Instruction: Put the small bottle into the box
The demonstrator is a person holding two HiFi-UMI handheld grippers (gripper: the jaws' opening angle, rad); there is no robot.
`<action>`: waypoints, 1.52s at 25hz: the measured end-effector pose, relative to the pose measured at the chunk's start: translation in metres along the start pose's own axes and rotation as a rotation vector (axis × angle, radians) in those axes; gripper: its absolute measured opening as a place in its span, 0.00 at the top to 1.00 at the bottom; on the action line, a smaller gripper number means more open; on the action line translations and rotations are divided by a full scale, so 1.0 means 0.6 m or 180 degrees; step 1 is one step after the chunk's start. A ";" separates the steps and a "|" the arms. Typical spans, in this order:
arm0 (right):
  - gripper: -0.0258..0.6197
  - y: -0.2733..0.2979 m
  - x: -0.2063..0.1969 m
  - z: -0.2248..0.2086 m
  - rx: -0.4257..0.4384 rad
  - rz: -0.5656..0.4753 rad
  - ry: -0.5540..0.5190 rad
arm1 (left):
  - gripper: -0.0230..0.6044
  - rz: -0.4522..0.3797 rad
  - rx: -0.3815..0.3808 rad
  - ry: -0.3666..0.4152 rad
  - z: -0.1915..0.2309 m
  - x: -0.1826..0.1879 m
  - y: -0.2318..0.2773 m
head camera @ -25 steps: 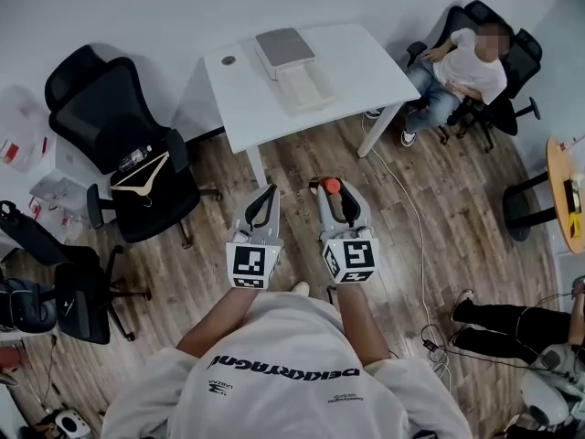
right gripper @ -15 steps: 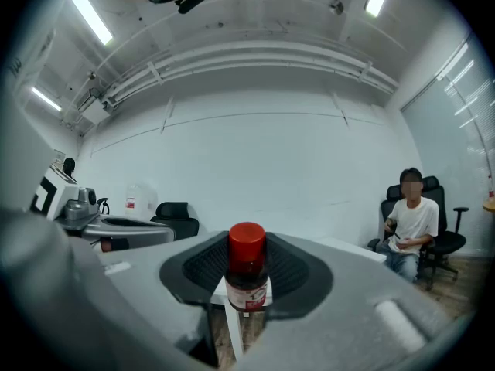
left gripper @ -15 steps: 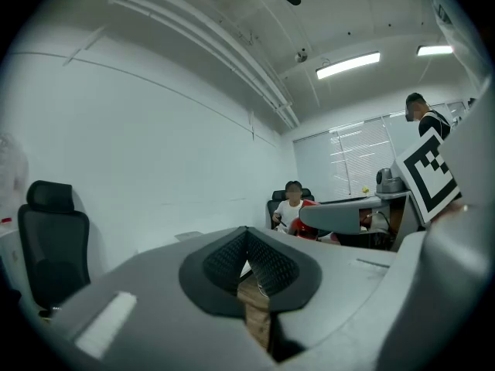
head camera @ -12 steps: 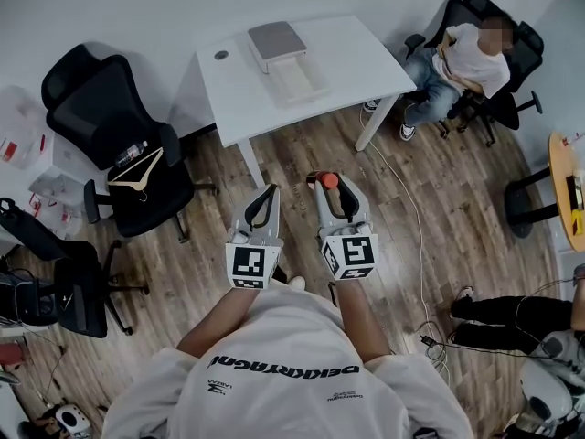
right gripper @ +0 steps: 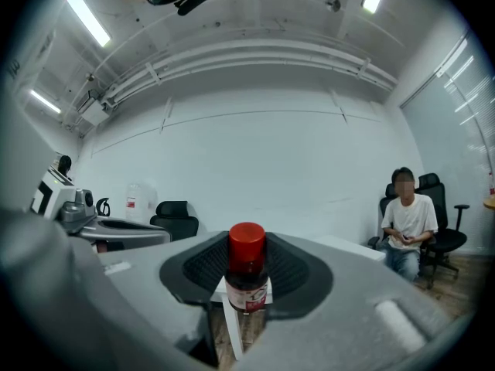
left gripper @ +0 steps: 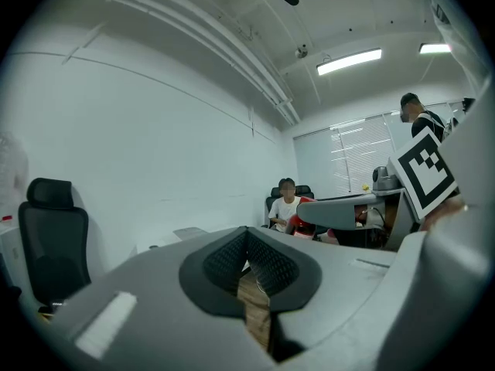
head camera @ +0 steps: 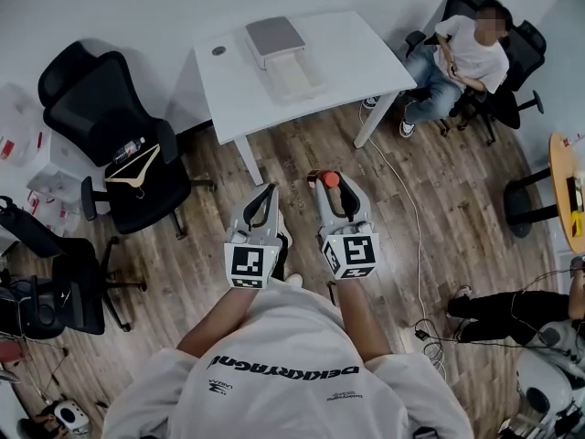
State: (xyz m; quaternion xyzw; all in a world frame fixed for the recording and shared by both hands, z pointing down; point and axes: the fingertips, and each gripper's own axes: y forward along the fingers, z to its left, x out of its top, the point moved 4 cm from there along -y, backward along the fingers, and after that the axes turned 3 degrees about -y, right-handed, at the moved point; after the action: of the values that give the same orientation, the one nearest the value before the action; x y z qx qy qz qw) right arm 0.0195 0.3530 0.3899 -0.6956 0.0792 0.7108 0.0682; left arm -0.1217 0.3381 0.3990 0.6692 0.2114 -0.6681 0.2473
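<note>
A small dark bottle with a red cap [right gripper: 247,273] stands upright between the pads of my right gripper [right gripper: 247,278], which is shut on it. In the head view its red cap [head camera: 330,181] shows at the tip of the right gripper [head camera: 331,187], held over the wooden floor short of the white table [head camera: 366,58]. On that table lies the box [head camera: 276,41], a grey part with a white open part beside it. My left gripper [head camera: 264,193] hangs beside the right one, and its pads [left gripper: 263,263] meet with nothing between them.
A black office chair [head camera: 110,117] at the left carries a wooden hanger [head camera: 137,174]. A seated person [head camera: 462,53] is right of the table. A cable [head camera: 418,236] runs across the floor. Another chair [head camera: 55,291] and a person's legs [head camera: 494,316] flank me.
In the head view the table, box and chairs have slid slightly left and up. Both grippers keep their pose, and the bottle stays in the right one.
</note>
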 end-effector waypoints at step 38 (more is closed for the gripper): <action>0.75 0.402 0.004 -0.169 -0.0041 0.0152 -0.0099 | 0.96 0.0084 -0.0150 -0.0155 0.184 0.013 0.411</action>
State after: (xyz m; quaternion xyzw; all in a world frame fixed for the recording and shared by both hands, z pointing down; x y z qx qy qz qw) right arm 0.0688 0.0960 0.3899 -0.6828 0.0902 0.7234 0.0480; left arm -0.0577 0.0757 0.4046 0.6495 0.2121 -0.6757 0.2768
